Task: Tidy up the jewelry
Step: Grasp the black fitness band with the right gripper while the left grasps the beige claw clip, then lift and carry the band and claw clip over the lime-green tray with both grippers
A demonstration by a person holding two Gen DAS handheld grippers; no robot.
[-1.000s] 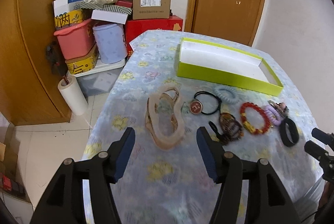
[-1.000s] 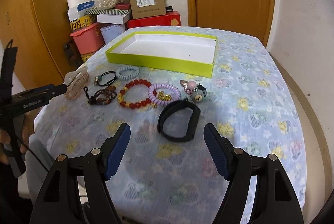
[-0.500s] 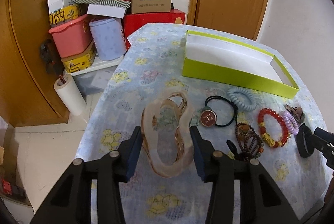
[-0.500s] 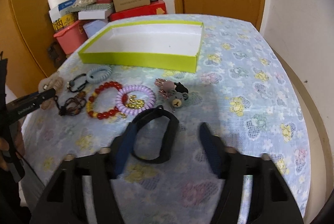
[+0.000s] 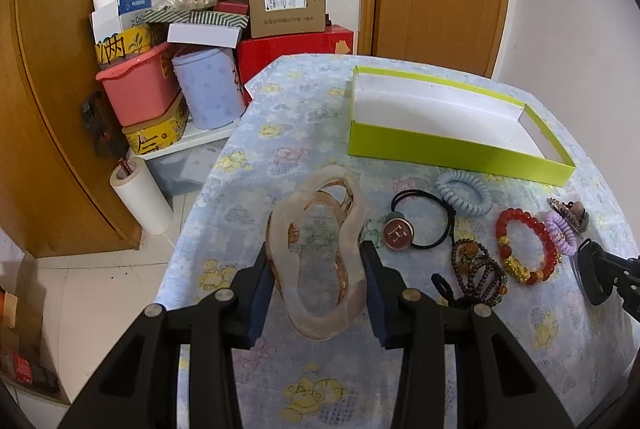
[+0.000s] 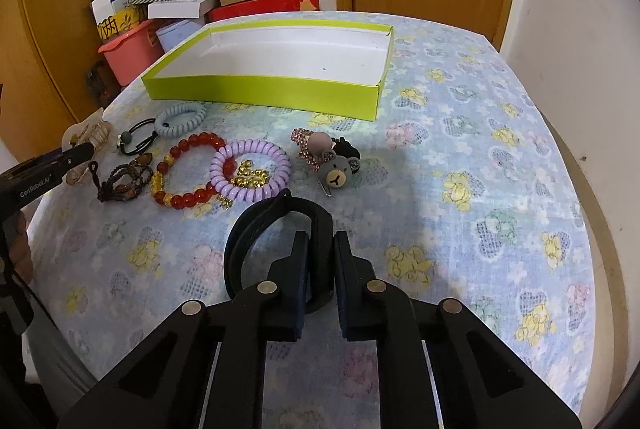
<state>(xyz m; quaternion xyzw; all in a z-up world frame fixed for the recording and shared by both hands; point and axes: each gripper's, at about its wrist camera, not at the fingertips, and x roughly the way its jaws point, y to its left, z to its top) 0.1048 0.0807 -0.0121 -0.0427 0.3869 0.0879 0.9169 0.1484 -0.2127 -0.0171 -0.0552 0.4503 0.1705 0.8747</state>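
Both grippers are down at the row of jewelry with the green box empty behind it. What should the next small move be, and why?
Probably finish both closes, then lift. The left gripper is closing around the beige hair claw; the right gripper is closing on one side of the black band. Both pieces are still on the tablecloth, and the green box holds nothing.

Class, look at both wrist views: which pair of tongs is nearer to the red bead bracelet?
Right. The right tongs, closing on the black band, sit just beside the red bead bracelet. The left tongs, closing around the translucent hair claw, are further along the row.
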